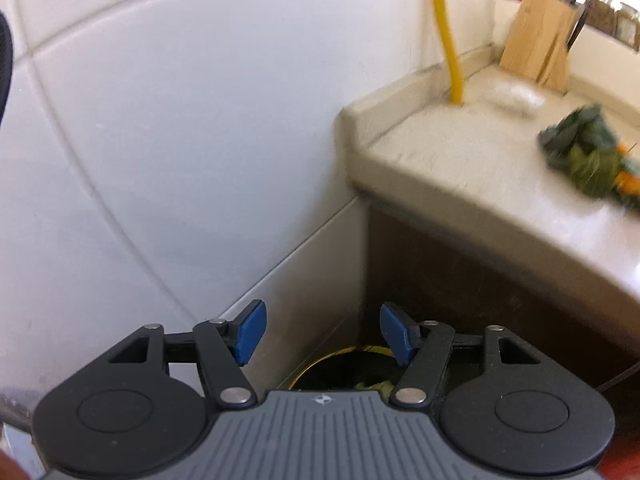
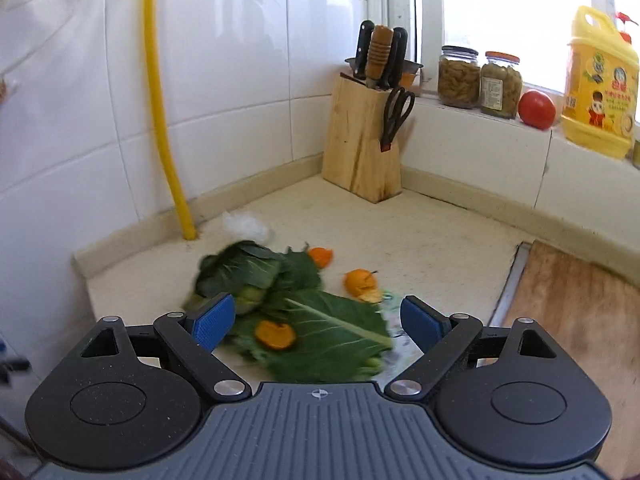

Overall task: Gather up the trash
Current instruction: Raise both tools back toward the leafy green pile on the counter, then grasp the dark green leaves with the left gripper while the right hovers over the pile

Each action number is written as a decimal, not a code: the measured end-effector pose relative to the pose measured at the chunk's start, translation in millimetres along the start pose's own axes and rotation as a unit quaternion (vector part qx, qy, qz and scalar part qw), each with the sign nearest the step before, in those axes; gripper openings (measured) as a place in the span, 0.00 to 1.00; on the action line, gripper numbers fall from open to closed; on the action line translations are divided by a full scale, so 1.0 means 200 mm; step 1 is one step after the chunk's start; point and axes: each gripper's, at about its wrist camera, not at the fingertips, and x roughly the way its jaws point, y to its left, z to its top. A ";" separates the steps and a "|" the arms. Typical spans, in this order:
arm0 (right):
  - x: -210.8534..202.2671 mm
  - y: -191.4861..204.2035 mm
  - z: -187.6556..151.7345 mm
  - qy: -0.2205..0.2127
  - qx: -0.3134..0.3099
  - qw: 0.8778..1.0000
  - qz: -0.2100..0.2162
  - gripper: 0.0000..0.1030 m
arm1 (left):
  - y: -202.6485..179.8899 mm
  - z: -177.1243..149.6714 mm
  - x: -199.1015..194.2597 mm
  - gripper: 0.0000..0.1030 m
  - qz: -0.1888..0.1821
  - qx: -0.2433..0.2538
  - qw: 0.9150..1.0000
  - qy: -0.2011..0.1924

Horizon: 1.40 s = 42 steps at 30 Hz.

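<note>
Left gripper (image 1: 322, 330) low beside the bench end, jaws wide, nothing between the blue pads; directly beneath, a dark round opening with a yellow rim (image 1: 340, 368), probably a bin, with pale scraps just visible inside. Tiled wall (image 1: 180, 120) close ahead, brown cabinet side (image 1: 460, 280) to the right under the bench (image 1: 440, 140). Farther along that view, blurred green leaves and orange bits near the bench edge.

Right gripper (image 2: 316, 320) above the bench, jaws wide and empty, hovering over the trash: large green leaves (image 2: 320, 332) just ahead of the pads, one orange peel (image 2: 276, 334) lying on a leaf, another peel (image 2: 362, 284) beside the leaves, a third (image 2: 320, 257) behind them. Beyond, a crumpled white wad (image 2: 248, 226) near the foot of a yellow pipe (image 2: 160, 100). In the far corner, a wooden knife block (image 2: 360, 140) with scissors hung on its side. On the sill, two jars (image 2: 478, 80), a tomato (image 2: 537, 109), a yellow detergent bottle (image 2: 600, 84). At right, a wooden board (image 2: 580, 320).
</note>
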 end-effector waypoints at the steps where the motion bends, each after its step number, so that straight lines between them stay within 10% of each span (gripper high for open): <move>1: 0.01 -0.02 0.00 0.003 -0.004 1.000 0.001 0.91 | -0.03 0.04 -0.02 0.60 -0.011 -0.002 1.000 -0.009; 20: 0.22 -0.28 -0.04 0.056 0.009 0.997 0.061 0.91 | -0.87 0.55 0.03 0.71 -0.191 0.076 0.975 -0.085; 42: 0.37 -0.41 -0.04 0.073 0.046 0.988 0.125 0.92 | -1.22 0.69 0.38 0.73 -0.173 0.147 0.972 -0.059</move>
